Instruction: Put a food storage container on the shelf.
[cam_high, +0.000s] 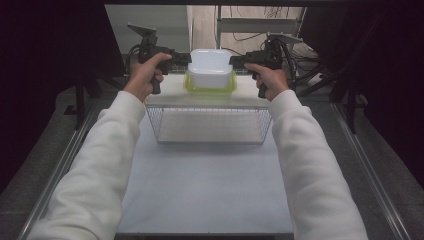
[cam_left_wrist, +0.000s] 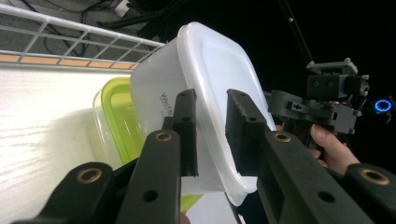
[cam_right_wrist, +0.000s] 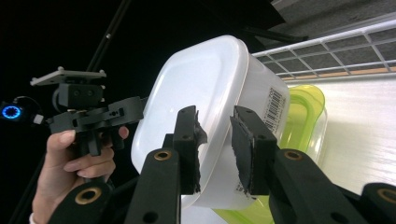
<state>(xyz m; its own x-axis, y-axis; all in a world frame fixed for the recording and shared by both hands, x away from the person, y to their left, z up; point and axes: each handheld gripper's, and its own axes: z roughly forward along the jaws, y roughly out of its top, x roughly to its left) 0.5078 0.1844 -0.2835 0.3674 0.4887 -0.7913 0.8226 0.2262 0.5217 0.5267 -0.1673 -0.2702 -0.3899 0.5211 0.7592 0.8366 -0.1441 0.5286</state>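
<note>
Setting white tub (cam_high: 210, 67) onto green-lidded box (cam_high: 210, 88) beyond basket (cam_high: 210, 125); left gripper (cam_left_wrist: 212, 128) and right gripper (cam_right_wrist: 217, 140) jaws straddling its rim, slightly parted, barely gripping. Keeping level, easing off evenly.

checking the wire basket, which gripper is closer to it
Neither clearly: left gripper and right gripper flank the white container, beyond the wire basket.

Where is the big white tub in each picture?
High view: white tub top middle, between both grippers.
Left gripper view: middle, rim between the fingers.
Right gripper view: middle, rim between the fingers.
Shared landmark: green-lidded container under it.
</note>
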